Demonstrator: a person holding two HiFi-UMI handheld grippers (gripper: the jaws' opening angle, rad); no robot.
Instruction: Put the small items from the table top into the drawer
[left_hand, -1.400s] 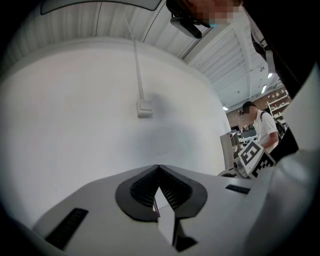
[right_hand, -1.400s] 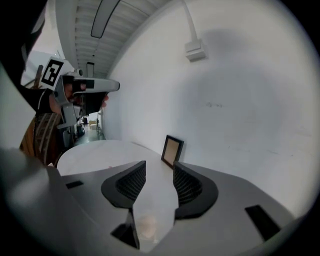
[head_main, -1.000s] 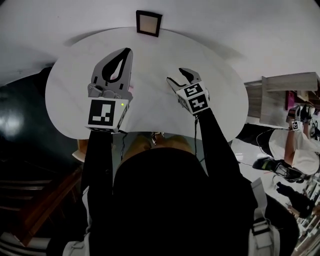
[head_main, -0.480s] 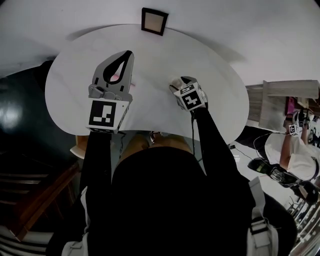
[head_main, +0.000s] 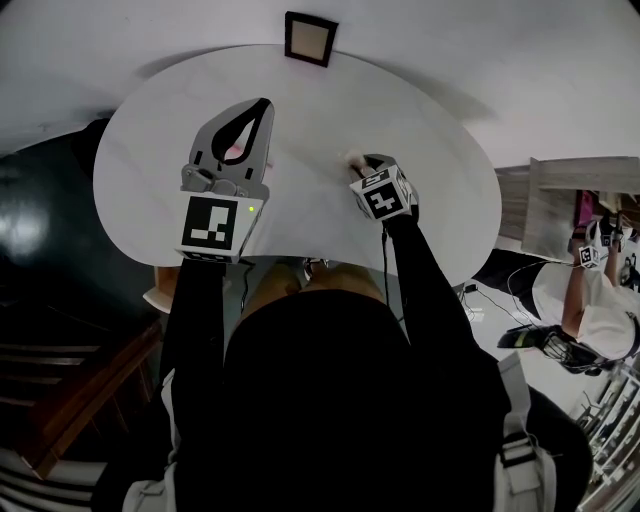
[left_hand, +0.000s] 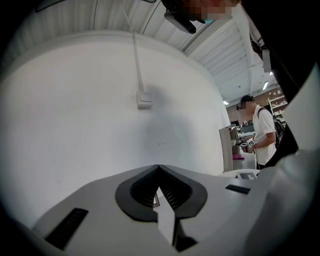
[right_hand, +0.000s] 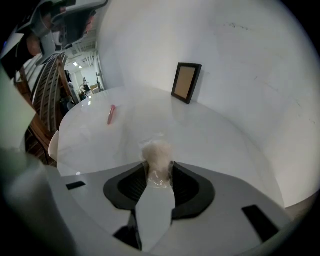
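A white, rounded surface (head_main: 300, 100) fills the upper half of the head view. A small dark picture frame (head_main: 309, 38) stands at its far edge, top centre. A slim pink thing (right_hand: 111, 114) lies left of centre. A whitish lump (right_hand: 156, 152) in clear wrap sits near the middle, apart from both.

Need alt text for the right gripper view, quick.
The right gripper is closing its jaws on a pale plastic-wrapped lump on the white table. A pink item lies farther left, and a picture frame stands at the far edge.
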